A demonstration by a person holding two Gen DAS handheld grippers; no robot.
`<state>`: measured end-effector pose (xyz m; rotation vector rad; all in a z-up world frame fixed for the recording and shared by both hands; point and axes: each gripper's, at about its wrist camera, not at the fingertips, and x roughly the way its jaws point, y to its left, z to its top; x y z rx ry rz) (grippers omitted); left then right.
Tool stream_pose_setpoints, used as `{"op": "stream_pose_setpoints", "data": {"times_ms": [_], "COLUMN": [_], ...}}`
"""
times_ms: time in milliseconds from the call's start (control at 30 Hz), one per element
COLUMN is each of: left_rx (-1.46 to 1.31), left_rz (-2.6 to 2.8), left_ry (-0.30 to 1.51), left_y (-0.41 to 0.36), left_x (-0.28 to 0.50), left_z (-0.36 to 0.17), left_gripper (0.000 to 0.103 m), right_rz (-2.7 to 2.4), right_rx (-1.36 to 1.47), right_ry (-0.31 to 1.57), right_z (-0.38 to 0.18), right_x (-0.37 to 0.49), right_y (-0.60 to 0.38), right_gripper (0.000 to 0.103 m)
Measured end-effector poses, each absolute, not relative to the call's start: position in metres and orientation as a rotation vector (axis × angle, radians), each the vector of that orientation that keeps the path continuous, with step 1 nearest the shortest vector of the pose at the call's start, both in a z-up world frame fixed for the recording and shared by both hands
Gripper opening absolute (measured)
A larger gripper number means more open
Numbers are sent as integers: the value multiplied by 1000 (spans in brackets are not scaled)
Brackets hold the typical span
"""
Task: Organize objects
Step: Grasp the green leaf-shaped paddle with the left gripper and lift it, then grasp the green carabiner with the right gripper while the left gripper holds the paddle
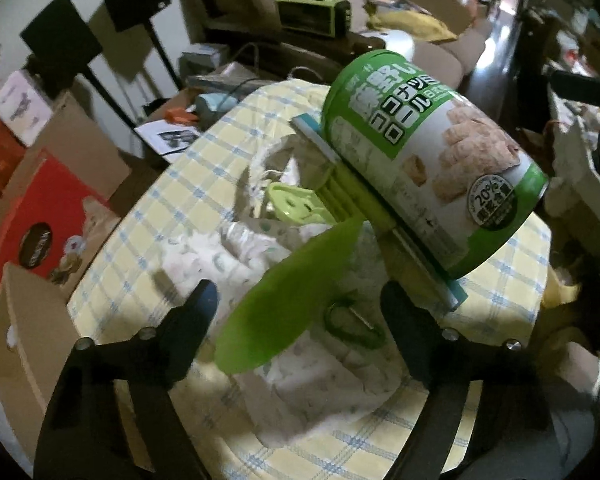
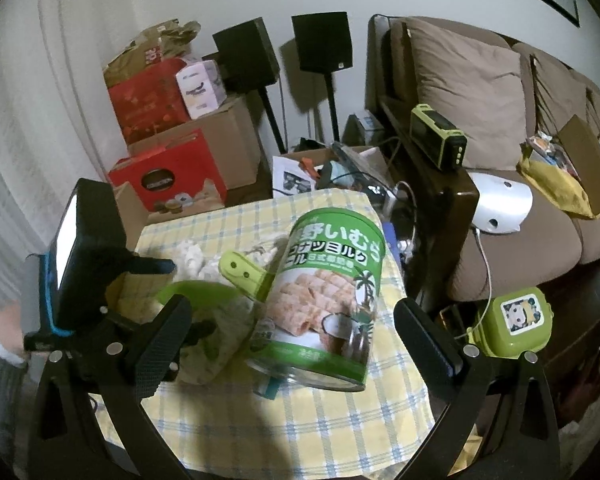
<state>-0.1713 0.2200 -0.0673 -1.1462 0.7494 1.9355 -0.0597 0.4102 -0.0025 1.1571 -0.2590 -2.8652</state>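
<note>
A green and white snack can (image 1: 436, 160) lies tilted on the yellow checked tablecloth (image 1: 140, 240); it also shows in the right wrist view (image 2: 324, 300). It rests against a teal-edged flat item (image 1: 452, 292) and a lime-green ribbed piece (image 1: 340, 196). A lime-green paddle (image 1: 288, 304) lies between the fingers of my left gripper (image 1: 296, 304), which is open. A green clip (image 1: 292, 204) and a carabiner (image 1: 356, 326) lie on white cloth (image 1: 228, 248). My right gripper (image 2: 292, 332) is open on either side of the can, not touching it.
Red boxes (image 2: 168, 176) and cardboard boxes (image 2: 220, 148) stand left of the table. Two black speakers on stands (image 2: 320, 40) are against the wall. A brown sofa (image 2: 500, 120) is on the right, with a green lunch box (image 2: 512, 320) near it.
</note>
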Motion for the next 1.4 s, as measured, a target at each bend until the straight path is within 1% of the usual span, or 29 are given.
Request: {"op": "stream_pose_setpoints", "data": {"times_ms": [67,133,200,233,300,333,367,433,500,667,833,933,967,1033,1100,1133,1200,1267,1367,1400], "left_rx": [-1155,-1167,-1190,-1195,-1199,-1195,-1189,-1176,-1164,-1129,-1096,-1081,-1077,-1073,-1080,-1088,-1092,-1113,-1146,-1147], "left_rz": [1915,1899,1889,1888,1888,1889,1890,1901,1913,1947,2005,2050,2068,2095,2137,2155,2181,2214,2255,2264], "left_ry": [737,733,735,734,726,719,716,718,709,659,548,500,478,453,436,427,404,377,329,318], "left_y": [219,219,218,217,215,214,214,213,211,202,187,178,173,167,160,156,150,142,131,128], "left_x": [-177,-181,-186,-187,-188,-187,-186,-184,-182,-176,-170,-165,-163,-159,-153,-151,-145,-141,-136,-134], "left_z": [-68,-70,-74,-75,-77,-77,-77,-77,-74,-60,-38,-26,-20,-14,-9,-6,-2,0,2,3], "left_gripper": [76,69,58,56,44,43,38,36,31,31,31,31,31,31,31,31,31,31,31,31], "right_rz": [-2865,-2861,-2859,-2857,-2854,-2852,-2850,-2848,-2845,-2839,-2819,-2793,-2783,-2757,-2743,-2739,-2719,-2693,-2677,-2666], "right_rx": [1157,1159,1162,1164,1166,1166,1167,1168,1168,1156,1144,1138,1139,1148,1161,1170,1186,1217,1265,1278], "right_ry": [-273,-284,-280,-276,-272,-271,-269,-262,-258,-244,-235,-233,-232,-229,-216,-207,-197,-173,-108,-91], "right_z": [-3,-4,-4,-4,-6,-6,-6,-7,-7,-5,-3,-3,-4,-6,-11,-14,-20,-28,-41,-45], "right_x": [-59,-58,-58,-58,-59,-59,-59,-60,-60,-60,-60,-62,-63,-65,-68,-69,-72,-78,-85,-87], "right_y": [412,412,412,411,411,410,409,406,403,396,388,381,379,373,367,364,357,349,334,329], "right_gripper": [101,101,101,101,101,101,101,101,101,101,99,90,84,74,66,65,57,52,48,45]}}
